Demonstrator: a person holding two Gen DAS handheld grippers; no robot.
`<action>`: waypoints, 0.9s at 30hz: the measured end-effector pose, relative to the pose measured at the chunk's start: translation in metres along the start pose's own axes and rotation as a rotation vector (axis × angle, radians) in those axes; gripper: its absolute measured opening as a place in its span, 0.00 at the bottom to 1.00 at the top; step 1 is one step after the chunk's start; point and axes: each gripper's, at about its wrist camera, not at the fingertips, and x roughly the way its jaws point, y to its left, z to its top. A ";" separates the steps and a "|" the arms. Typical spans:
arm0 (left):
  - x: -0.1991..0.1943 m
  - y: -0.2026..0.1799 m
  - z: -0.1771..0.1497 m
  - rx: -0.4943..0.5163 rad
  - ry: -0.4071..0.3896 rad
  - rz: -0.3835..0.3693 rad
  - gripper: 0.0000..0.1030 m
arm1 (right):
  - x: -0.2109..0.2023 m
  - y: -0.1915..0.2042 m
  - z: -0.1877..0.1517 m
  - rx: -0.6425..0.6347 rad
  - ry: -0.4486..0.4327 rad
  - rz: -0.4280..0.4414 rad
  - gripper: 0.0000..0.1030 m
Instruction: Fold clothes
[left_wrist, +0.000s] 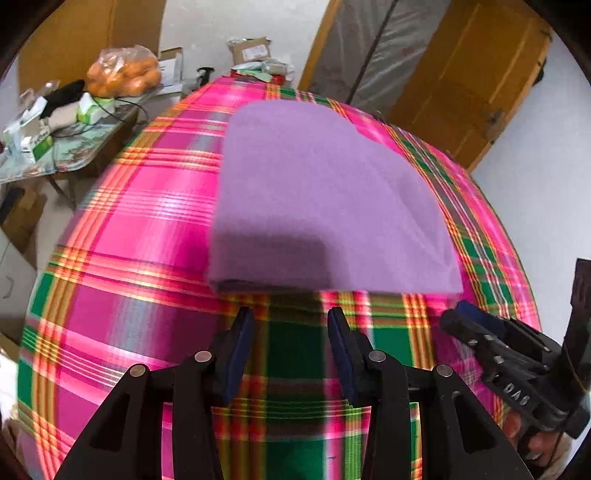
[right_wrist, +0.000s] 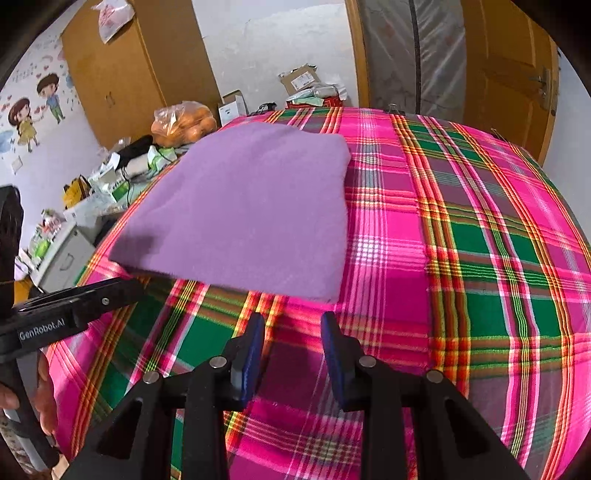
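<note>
A purple garment (left_wrist: 325, 199) lies folded into a thick rectangle on the pink and green plaid table cover (left_wrist: 147, 236). My left gripper (left_wrist: 291, 317) hovers just short of the garment's near edge, open, with only the plaid cover showing between its blue pads. My right gripper (right_wrist: 293, 323) also stands open with nothing in it, just in front of the purple garment (right_wrist: 243, 210) and near its right near corner. In each wrist view the other gripper shows at the side: the right gripper (left_wrist: 461, 314) and the left gripper (right_wrist: 136, 286).
A side table (left_wrist: 74, 158) at the left carries boxes, cables and a bag of oranges (left_wrist: 123, 72). Cardboard parcels (right_wrist: 306, 86) lie beyond the far edge. Wooden doors (left_wrist: 472, 74) and a wardrobe (right_wrist: 122, 62) stand behind. The plaid cover (right_wrist: 480, 258) stretches bare to the garment's right.
</note>
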 end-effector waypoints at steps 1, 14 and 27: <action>0.002 -0.003 -0.001 0.003 0.004 0.002 0.41 | 0.002 0.002 -0.001 -0.006 0.006 -0.009 0.32; 0.018 -0.024 -0.001 0.079 -0.060 0.103 0.41 | 0.016 0.024 -0.006 -0.111 -0.016 -0.114 0.51; 0.026 -0.033 0.001 0.130 -0.106 0.182 0.43 | 0.024 0.018 0.004 -0.059 -0.018 -0.159 0.66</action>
